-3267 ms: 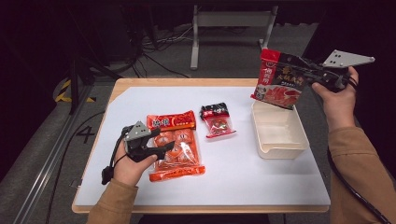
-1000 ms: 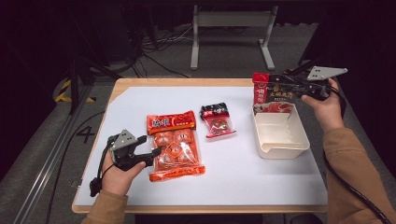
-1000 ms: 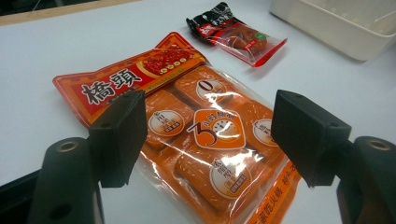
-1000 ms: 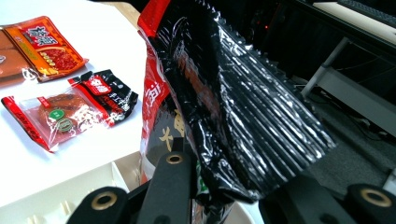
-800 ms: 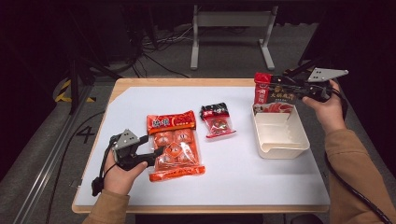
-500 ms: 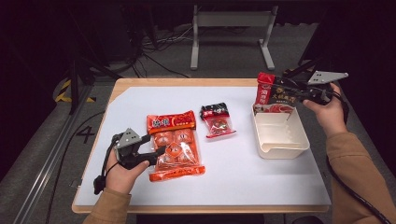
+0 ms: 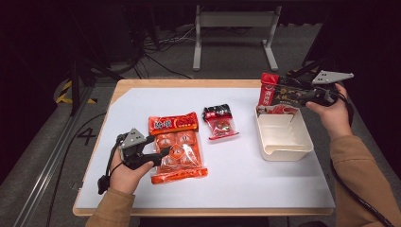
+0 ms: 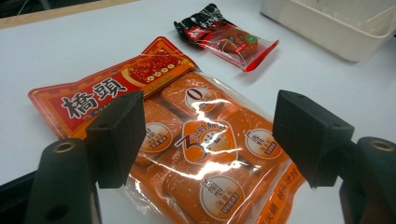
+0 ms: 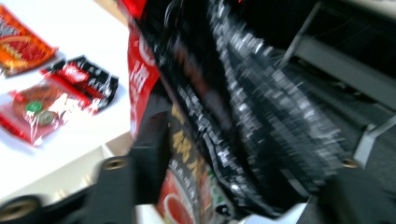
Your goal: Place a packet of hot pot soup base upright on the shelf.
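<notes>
Red-black pouch lower, between just-opening jaws

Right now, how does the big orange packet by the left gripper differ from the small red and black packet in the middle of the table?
The big orange packet is much larger than the small red and black packet. The orange one shows several round-labelled portions; the small one shows a single lump. The orange one lies between the open left gripper jaws; the small one lies apart. Both lie flat, with clear windows.

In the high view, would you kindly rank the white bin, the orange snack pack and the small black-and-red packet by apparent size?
1. White bin and orange snack pack: look about alike, so no ranking between them.
2. Small black-and-red packet: clearly smallest.
</notes>
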